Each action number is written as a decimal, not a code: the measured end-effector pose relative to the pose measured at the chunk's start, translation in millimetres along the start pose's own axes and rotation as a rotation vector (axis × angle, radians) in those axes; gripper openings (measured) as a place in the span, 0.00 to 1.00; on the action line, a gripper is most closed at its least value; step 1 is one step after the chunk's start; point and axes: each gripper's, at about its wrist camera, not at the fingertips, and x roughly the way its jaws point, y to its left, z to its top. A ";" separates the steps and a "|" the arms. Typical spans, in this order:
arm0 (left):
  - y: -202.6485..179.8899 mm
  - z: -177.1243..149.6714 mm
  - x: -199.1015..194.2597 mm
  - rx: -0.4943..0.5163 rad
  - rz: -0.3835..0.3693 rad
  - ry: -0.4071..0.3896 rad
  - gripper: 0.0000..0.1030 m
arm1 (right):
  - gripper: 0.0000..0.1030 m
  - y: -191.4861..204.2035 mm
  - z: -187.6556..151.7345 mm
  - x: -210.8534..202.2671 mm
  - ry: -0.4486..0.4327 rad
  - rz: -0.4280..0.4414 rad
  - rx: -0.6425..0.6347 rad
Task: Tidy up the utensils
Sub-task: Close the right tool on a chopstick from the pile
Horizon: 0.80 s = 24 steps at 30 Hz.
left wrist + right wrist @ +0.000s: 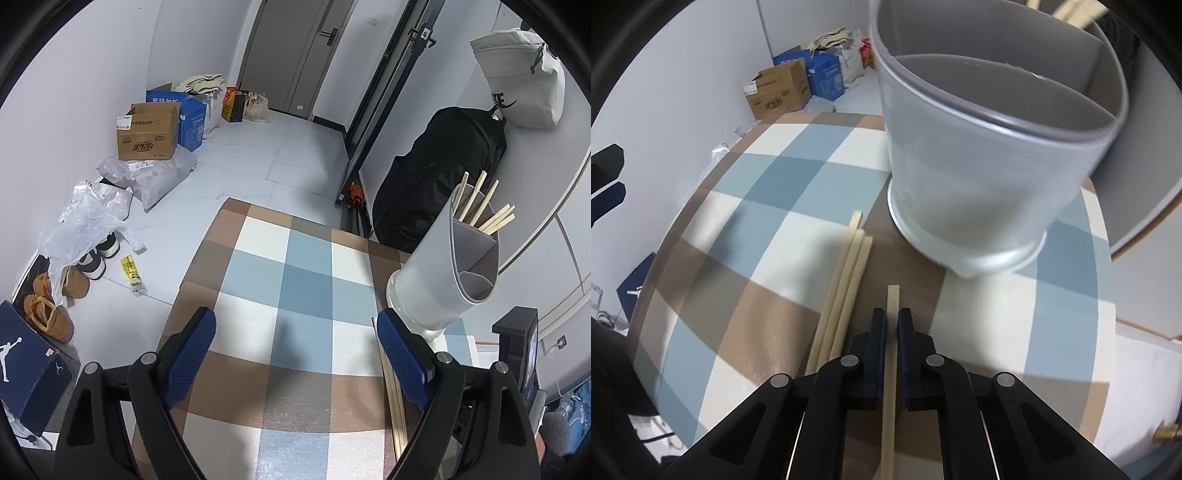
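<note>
The right gripper [892,321] is clamped on 1 chopstick [893,299], just in front of the divided utensil holder [960,177]. 3 loose chopsticks [846,280] lie beside it on the checked tablecloth [768,206]. The left gripper [295,347] hangs wide open, holding nothing. Risk: the narrow stick may pivot between the pads during lifting and strike the holder's rim.

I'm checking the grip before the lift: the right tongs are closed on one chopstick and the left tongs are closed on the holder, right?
Not quite. The right tongs are closed on one chopstick, but the left tongs stand open and empty beside the holder, as the left wrist view shows.
</note>
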 end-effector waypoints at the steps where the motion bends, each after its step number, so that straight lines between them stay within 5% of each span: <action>1: -0.9 -0.2 0.1 0.002 -0.001 0.000 0.83 | 0.06 -1.6 0.3 -0.3 0.005 0.009 0.004; 17: -10.7 -2.5 11.6 0.037 0.007 0.042 0.83 | 0.05 3.4 13.1 6.1 0.009 0.014 -0.028; 24: -23.4 -6.2 37.2 0.071 -0.005 0.181 0.83 | 0.05 -16.5 5.5 -28.9 -0.146 0.025 0.026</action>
